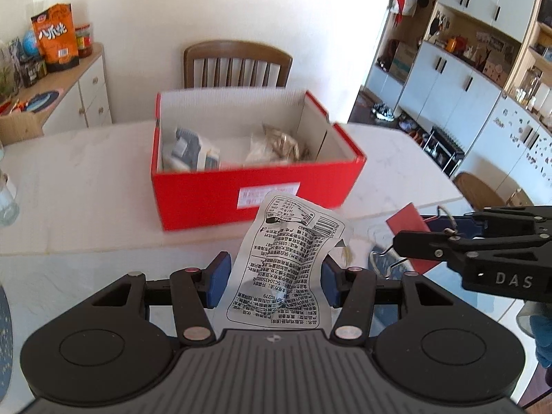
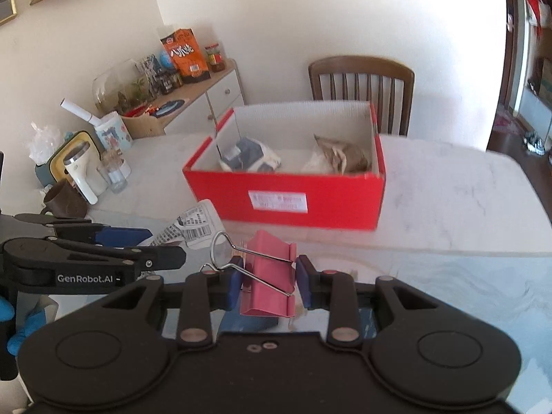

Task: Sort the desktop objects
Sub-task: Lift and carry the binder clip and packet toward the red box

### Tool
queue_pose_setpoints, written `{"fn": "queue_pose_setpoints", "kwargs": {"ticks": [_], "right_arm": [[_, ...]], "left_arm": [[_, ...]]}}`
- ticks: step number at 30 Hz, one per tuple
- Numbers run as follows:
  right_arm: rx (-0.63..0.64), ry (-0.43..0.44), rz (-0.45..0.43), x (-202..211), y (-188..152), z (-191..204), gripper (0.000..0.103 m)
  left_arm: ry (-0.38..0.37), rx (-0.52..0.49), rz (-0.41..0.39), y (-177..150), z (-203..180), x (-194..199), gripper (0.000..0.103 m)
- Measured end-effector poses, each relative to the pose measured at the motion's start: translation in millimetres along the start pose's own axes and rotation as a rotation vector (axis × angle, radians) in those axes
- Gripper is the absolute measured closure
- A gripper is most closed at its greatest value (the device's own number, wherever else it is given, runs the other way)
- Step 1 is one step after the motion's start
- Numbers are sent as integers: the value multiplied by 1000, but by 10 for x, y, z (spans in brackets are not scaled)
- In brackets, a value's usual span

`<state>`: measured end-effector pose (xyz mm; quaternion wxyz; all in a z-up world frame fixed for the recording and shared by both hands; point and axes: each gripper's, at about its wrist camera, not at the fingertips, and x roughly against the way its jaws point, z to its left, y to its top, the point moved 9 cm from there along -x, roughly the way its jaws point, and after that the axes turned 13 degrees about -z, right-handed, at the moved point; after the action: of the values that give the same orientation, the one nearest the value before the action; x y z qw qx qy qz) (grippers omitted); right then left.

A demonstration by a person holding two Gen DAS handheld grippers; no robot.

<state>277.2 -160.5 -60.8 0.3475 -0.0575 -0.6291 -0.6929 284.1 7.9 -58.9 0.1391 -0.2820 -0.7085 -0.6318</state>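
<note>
Now a printed snack packet is clamped in the left claw and a pink binder clip in the right claw, both held low in frame before the red box on the desk, presumably for dropping in.

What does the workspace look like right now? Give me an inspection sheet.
Surface: pale marble-look table.
Job's things: open red box holding two packets; printed sachet; pink binder clip.
Clutter: mug, glass, white handheld device at the table's left end.
Grippers: left gripper shut on printed sachet; right gripper shut on pink binder clip.
Cables: nothing seen.
Surroundings: wooden chair, sideboard, shelving.
</note>
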Motion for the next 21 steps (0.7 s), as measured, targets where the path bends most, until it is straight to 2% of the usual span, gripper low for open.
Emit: {"fn": "queue_pose_setpoints", "kwargs": {"ticks": [10, 21], "right_arm": [[50, 7, -51, -185, 466, -22, 71], [93, 10, -86, -589, 945, -90, 71]], "left_arm": [[9, -18, -69, 507, -28, -184, 50], [62, -35, -110, 1023, 112, -583, 50]]}}
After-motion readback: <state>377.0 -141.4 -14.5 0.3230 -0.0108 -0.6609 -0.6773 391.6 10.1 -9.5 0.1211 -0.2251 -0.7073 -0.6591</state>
